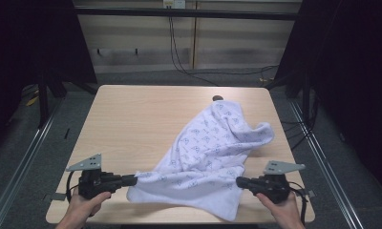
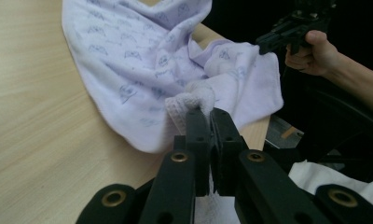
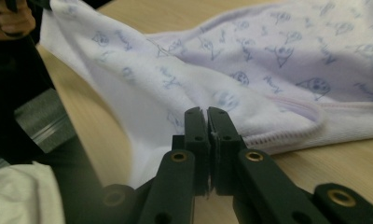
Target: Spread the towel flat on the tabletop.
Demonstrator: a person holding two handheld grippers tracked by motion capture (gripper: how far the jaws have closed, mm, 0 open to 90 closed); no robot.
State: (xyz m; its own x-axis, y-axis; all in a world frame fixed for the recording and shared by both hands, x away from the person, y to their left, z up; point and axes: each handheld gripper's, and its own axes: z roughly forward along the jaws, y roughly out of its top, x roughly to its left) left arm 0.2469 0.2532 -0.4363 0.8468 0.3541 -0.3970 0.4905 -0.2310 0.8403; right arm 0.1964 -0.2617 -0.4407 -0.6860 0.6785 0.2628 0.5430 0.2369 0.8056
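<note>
Both your grippers are clamped on the white printed towel [image 1: 210, 148], which lies between them on the table [image 1: 132, 119]. Your left gripper [image 2: 209, 114] view shows terry cloth bunched at its tips; your right gripper [image 3: 207, 112] view shows a stitched hem.

A light wooden table [image 1: 132, 114] stands on grey floor [image 1: 22, 157] in a dim room. At twelve o'clock, a pale panelled wall [image 1: 227, 43] carries black cables [image 1: 179, 57] that trail to the floor. Dark curtains [image 1: 351, 71] hang at three and nine o'clock, with metal rails [image 1: 22, 164] beside the table.
</note>
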